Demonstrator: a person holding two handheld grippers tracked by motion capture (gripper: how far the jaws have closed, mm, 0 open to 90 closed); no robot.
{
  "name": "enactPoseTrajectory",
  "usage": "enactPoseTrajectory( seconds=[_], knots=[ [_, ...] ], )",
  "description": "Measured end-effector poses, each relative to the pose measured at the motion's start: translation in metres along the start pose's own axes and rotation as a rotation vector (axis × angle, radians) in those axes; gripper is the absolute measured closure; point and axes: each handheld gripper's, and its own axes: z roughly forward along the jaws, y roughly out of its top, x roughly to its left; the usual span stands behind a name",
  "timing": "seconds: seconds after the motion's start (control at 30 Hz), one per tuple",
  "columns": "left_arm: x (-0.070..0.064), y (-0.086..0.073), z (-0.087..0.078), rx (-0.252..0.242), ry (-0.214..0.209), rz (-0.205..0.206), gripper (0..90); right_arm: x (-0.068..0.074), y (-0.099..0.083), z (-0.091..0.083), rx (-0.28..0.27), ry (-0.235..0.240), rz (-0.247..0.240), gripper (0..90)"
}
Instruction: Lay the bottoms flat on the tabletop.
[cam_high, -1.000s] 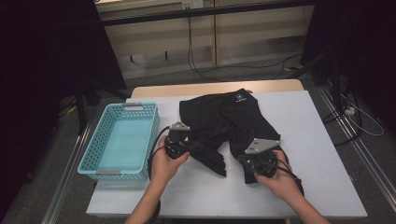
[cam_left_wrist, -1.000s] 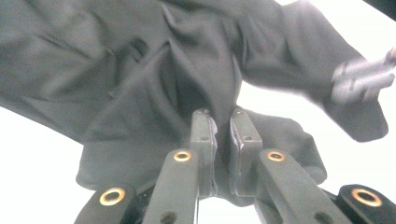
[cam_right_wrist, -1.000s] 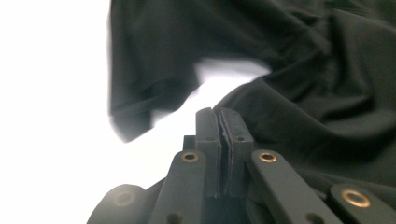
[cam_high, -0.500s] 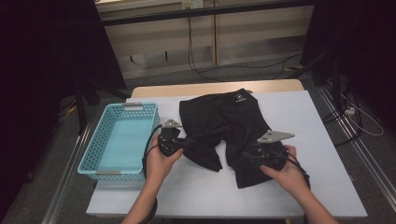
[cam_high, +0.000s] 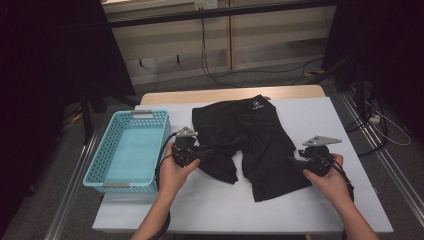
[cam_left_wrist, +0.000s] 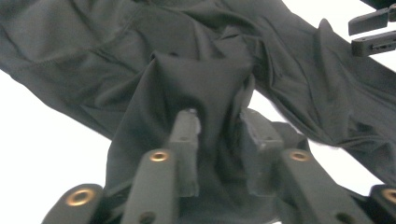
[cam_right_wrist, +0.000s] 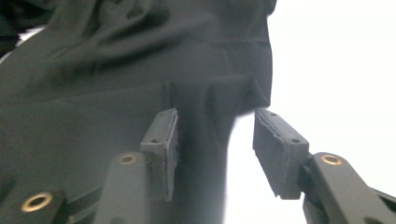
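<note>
Left gripper, held in the person's left hand, has its jaws drawn together on a bunched fold of the black shorts; in the left gripper view the cloth rises in a peak between the two pads and drapes over them. Right gripper, in the right hand, stands with its jaws apart; in the right gripper view the hem of the shorts lies between the pads, neither pad visibly pressing it. Shorts lie spread on the white table, stretching between the two grippers and away from both toward the far edge, waistband farthest. Beyond the left gripper's outer side, well clear of the cloth, sits a light-blue basket on the table's edge.
</note>
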Motion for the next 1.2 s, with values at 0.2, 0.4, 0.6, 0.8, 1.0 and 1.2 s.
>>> enactPoseTrajectory(
  seconds=[0.2,0.4,0.6,0.8,1.0,1.2],
  knots=[
    [-0.015,0.009,0.002,-0.045,-0.026,0.048,32.2,0.004,-0.005,0.009,0.057,0.034,-0.016,67.6],
    [-0.036,0.01,0.015,-0.023,-0.08,0.094,25.4,0.01,-0.003,0.015,0.043,0.061,-0.033,88.1],
    [-0.04,0.006,0.023,-0.004,-0.083,0.111,24.9,0.013,0.004,0.001,0.007,0.093,-0.031,90.0],
    [-0.041,0.007,0.026,-0.014,-0.088,0.108,24.8,0.005,0.012,-0.018,-0.084,0.055,-0.034,89.9],
    [-0.047,0.007,0.035,-0.019,-0.103,0.112,23.8,-0.001,0.015,0.002,-0.062,0.017,-0.009,88.1],
    [-0.053,0.006,0.05,-0.016,-0.104,0.11,23.5,-0.003,0.011,0.021,0.022,-0.02,0.0,68.4]
  ],
)
